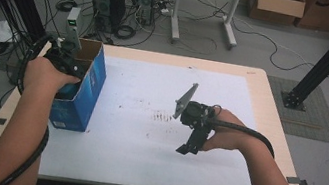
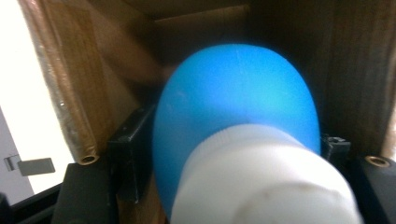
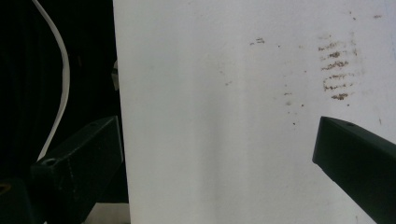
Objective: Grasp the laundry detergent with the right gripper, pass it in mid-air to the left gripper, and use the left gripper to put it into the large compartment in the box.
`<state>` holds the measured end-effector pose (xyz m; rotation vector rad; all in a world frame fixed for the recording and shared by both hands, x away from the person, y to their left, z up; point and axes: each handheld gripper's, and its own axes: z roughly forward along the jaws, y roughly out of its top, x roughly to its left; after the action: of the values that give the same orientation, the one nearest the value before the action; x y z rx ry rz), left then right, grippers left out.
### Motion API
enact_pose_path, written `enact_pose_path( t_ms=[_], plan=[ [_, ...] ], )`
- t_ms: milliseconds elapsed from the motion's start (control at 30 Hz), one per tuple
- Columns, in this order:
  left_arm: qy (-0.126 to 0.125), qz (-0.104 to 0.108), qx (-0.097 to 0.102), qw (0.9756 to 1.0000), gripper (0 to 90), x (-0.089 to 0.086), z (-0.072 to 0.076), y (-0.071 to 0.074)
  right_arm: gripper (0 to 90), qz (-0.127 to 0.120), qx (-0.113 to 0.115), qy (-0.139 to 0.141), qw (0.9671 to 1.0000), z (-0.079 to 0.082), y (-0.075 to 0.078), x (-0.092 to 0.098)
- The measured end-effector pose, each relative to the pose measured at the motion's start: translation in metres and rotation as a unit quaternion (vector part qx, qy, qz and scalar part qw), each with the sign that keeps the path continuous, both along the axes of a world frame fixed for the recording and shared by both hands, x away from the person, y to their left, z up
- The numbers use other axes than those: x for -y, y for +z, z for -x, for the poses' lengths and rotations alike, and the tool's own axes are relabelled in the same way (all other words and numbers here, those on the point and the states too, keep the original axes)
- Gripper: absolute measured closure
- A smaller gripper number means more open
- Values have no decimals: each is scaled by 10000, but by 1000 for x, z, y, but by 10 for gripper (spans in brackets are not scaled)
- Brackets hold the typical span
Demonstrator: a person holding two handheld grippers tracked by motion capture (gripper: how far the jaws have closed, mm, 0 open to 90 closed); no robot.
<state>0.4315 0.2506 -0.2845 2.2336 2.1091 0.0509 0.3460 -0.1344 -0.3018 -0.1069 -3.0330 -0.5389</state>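
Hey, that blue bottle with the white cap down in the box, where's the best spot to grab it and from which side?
Grip the blue bottle on its rounded body just below the white cap, coming straight down through the open top of the box. It stands cap-up with cardboard walls close around it, so no side approach looks possible. The left hand-held gripper already straddles that part.

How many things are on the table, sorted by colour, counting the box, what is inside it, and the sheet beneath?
Blue: 2, the carton and the white-capped bottle between the left gripper's jaws inside it.
White: 1, the stained sheet on the table.
Total: 3.
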Motion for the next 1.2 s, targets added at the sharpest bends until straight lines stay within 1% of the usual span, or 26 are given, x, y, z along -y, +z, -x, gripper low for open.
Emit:
enact_pose_path(
  t_ms=[133, 167, 200, 300, 433, 500, 600, 633, 833, 1033, 1133, 1200],
  plan=[
    [-11, -11, 22, 10000, 297, 2, 0, 5, 13, -10, -8, -8, 10000, 1, -1, 1],
    [-43, -44, 18, 10000, 296, 2, 0, 7, 13, -13, -9, -7, 10000, 1, -1, 1],
    [-31, -41, 52, 10000, 295, 2, 1, 8, 14, -20, -10, -5, 10000, 1, -1, 1],
    [-30, -13, 71, 10000, 291, 1, 1, 11, 15, -17, -15, -12, 10000, 1, -1, 2],
    [-21, -31, 97, 9999, 283, 2, 2, 17, 16, -26, -8, -4, 10000, 1, 0, 2],
    [-9, -99, 114, 9999, 264, 2, 3, 20, 16, -47, -9, 0, 10000, 1, 0, 2],
    [20, -87, 98, 9999, 238, 1, 4, 24, 17, -53, -13, 12, 10000, 1, 1, 1],
    [42, -78, 122, 9999, 230, 1, 5, 26, 16, -52, -11, 20, 10000, 1, 1, 1],
    [-24, -223, 169, 9996, 188, 2, 7, 38, 17, -62, -16, 35, 10000, 2, 0, 0],
    [-95, -196, 273, 9994, 156, 5, 10, 52, 18, -63, -8, 44, 10000, 2, 2, 0],
    [-161, -262, 286, 9991, 141, 7, 11, 58, 18, -61, -1, 61, 10000, 3, 3, -1],
    [-210, -302, 331, 9988, 120, 8, 12, 63, 18, -58, -3, 65, 10000, 3, 3, -1]
  ],
)
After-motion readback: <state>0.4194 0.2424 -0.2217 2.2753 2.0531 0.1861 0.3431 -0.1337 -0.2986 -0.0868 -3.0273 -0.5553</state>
